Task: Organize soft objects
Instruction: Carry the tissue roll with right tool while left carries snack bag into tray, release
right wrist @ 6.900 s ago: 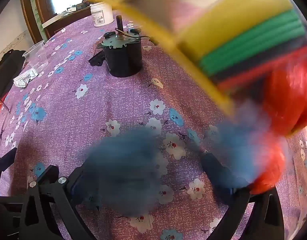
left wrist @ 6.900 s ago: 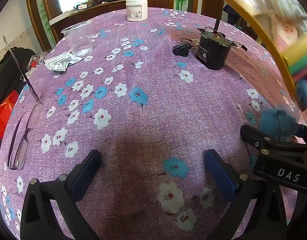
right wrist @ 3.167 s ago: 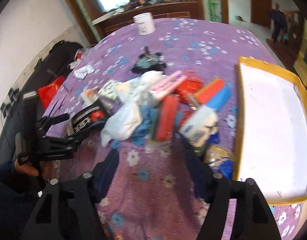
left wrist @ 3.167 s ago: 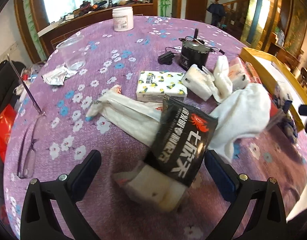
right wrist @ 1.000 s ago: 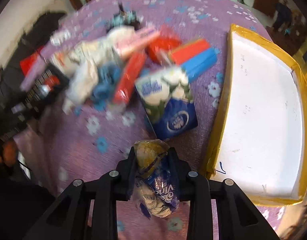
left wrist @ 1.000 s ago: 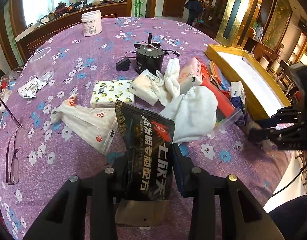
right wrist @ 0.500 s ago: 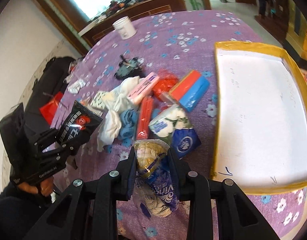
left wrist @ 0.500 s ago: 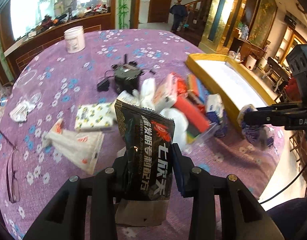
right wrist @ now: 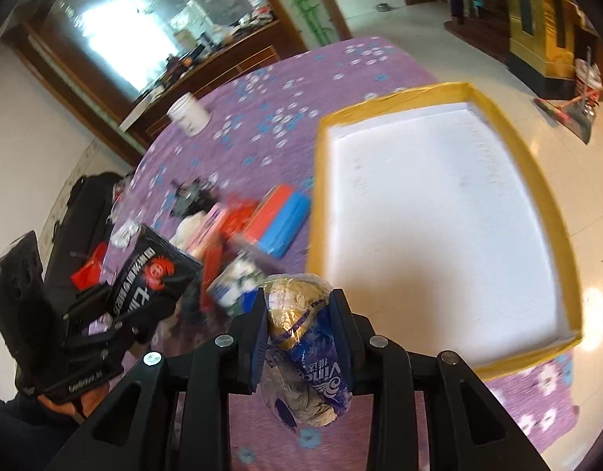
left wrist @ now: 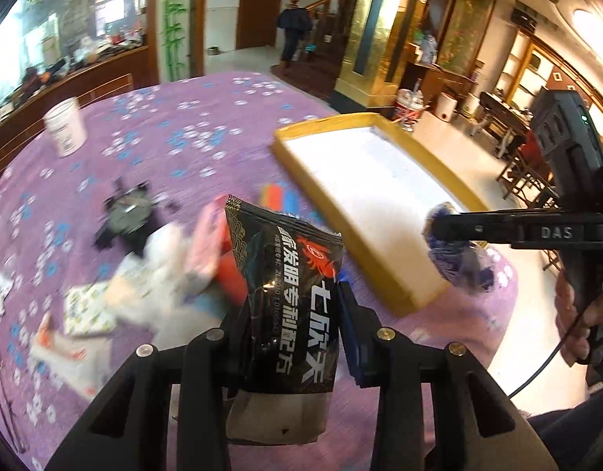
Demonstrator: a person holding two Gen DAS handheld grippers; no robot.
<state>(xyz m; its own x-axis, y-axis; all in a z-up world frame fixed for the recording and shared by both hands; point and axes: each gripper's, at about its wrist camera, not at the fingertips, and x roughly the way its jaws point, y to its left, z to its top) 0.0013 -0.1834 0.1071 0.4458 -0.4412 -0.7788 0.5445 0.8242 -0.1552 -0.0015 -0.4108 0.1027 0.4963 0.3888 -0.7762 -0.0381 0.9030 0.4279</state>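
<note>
My left gripper is shut on a black foil packet with a red crab mark, held upright above the purple flowered tablecloth. My right gripper is shut on a blue and gold crumpled bag. That bag and the right gripper also show at the right of the left wrist view, next to the yellow-rimmed white tray. The tray lies just ahead and right of the right gripper. The black packet hangs left of it.
A blurred heap of soft goods lies left of the tray: white cloths, a pink pack, red and blue blocks, a tissue pack. A black motor and a white jar stand farther back. A person walks in the doorway.
Both grippers rose and swung right toward the tray, each still holding its packet. The heap slid left and lower in both views, and the tray now fills the right wrist view.
</note>
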